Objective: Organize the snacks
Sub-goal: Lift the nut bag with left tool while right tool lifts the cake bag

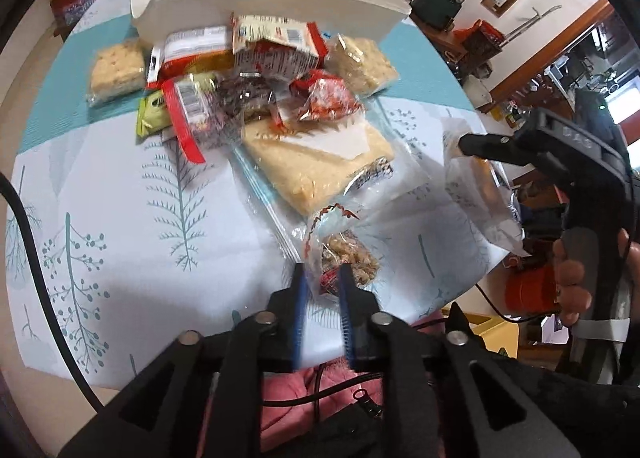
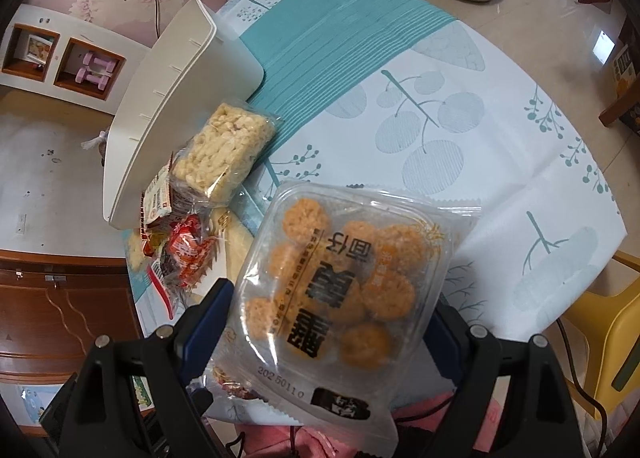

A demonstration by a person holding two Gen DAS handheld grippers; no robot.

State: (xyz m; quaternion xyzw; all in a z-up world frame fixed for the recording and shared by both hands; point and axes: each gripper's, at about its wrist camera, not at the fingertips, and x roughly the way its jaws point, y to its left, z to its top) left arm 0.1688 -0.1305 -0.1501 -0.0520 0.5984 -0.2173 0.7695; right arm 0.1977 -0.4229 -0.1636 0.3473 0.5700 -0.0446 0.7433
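The clear-wrapped tray of round orange rice cakes [image 2: 340,282], light, crinkly and brittle, is clamped at its 2 stiff sides by the wide-set right gripper [image 2: 324,334] beside the tipped white bin [image 2: 172,97], while the left gripper [image 1: 323,278] pinches a small nut-snack packet [image 1: 344,250].

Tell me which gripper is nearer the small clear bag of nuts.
Left. The left gripper has its fingers on either side of the nut bag; the right gripper, off to the side, holds the cracker pack.
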